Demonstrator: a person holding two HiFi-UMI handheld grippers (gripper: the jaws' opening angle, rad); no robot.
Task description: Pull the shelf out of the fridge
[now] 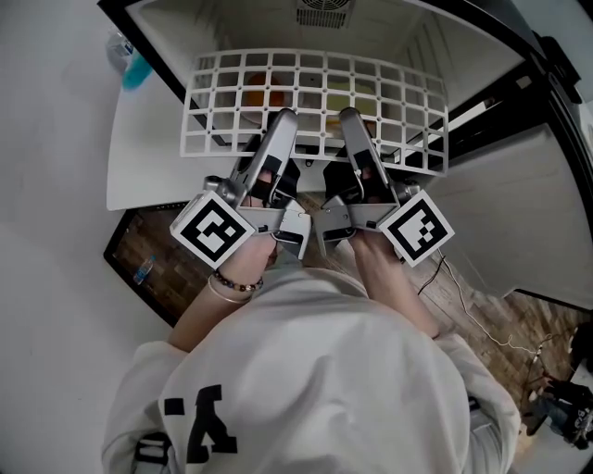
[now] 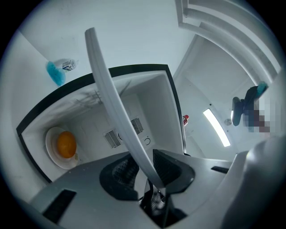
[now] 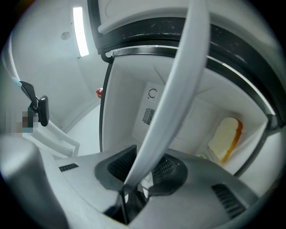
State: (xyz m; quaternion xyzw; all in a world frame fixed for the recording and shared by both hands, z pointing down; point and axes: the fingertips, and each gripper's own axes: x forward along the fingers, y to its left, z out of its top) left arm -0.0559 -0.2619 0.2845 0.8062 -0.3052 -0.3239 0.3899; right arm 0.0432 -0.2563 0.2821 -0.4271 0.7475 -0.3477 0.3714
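The white grid shelf (image 1: pixel 315 88) sticks partway out of the open fridge (image 1: pixel 324 23). My left gripper (image 1: pixel 282 122) and right gripper (image 1: pixel 350 120) sit side by side at its front edge. In the left gripper view the shelf's front bar (image 2: pixel 111 89) runs between the dark pads (image 2: pixel 172 167), and my left gripper (image 2: pixel 143 169) is shut on it. In the right gripper view the same bar (image 3: pixel 178 85) passes through my right gripper (image 3: pixel 142 169), also shut on it. An orange on a plate (image 2: pixel 66 144) and a slice of bread (image 3: pixel 225 138) sit inside the fridge under the shelf.
A white panel (image 1: pixel 139 157) stands out at the fridge's left, and the dark-rimmed door (image 1: pixel 519 111) at its right. A blue-capped bottle (image 1: pixel 134 65) lies at the far left. A thin cable (image 1: pixel 473 315) trails over the wooden floor at the right.
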